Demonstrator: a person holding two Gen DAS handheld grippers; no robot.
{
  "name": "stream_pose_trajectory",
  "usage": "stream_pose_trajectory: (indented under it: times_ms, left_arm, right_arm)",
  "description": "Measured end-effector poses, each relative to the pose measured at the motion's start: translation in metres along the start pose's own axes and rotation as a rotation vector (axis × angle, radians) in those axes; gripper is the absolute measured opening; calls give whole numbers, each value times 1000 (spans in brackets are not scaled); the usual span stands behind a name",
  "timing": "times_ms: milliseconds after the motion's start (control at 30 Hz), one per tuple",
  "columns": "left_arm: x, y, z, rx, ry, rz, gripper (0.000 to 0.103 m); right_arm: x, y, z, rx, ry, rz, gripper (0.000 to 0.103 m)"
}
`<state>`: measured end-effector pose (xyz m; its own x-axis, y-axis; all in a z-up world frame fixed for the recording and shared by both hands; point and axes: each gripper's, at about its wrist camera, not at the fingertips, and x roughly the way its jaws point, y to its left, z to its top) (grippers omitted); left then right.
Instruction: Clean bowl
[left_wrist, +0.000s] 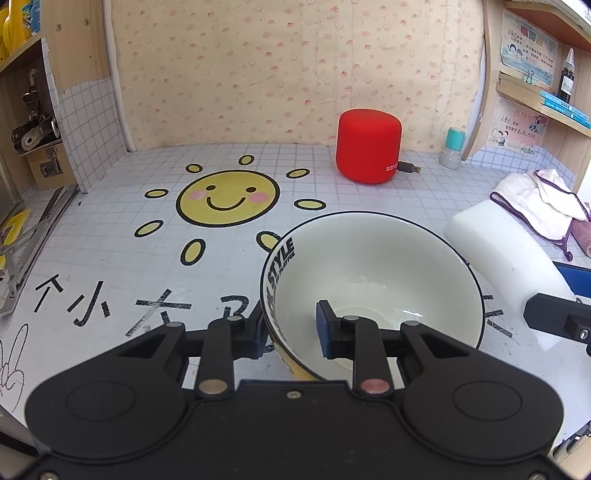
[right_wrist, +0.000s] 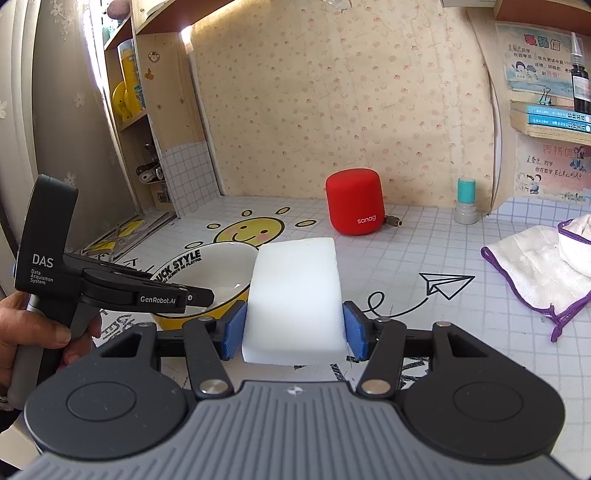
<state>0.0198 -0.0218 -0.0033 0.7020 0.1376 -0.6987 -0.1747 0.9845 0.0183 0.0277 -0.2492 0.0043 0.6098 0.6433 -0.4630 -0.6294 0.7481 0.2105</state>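
**A:** Where is the bowl?

**B:** The bowl (left_wrist: 373, 284), white inside with a black rim and yellow outside, stands on the worktop (left_wrist: 110, 266) beside a smiling sun drawing (left_wrist: 227, 197). Black lettering along its inner edge reads "STYLE".

**A:** Who holds it?

**B:** The left hand-held gripper (left_wrist: 291, 332) pinches its near wall, one pad inside, one outside. Its body reads "DAS Data Acquisition System" and "GenRobot.AI".

**A:** And the other one?

**B:** The right hand-held gripper (right_wrist: 295, 332) clamps a white sponge block (right_wrist: 295, 295) between blue pads, just right of the bowl.

**A:** Anything behind?

**B:** A red speaker (right_wrist: 352, 201) marked "sanag" stands near the wall. A white cloth with purple edging (right_wrist: 535, 266) lies at far right.
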Motion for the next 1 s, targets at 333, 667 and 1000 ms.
stream_pose_trajectory:
  times_ms: [333, 667, 1000]
  left_arm:
    - [2, -2, -1, -6, -1, 12, 28]
    - [2, 0, 0, -17, 1, -1, 28]
    - [5, -2, 0, -5, -5, 10, 29]
  right_arm:
    - [2, 1, 0, 1, 5, 13, 57]
    - [21, -28, -4, 216, 41, 151, 58]
    - [45, -44, -6, 370, 72, 157, 58]
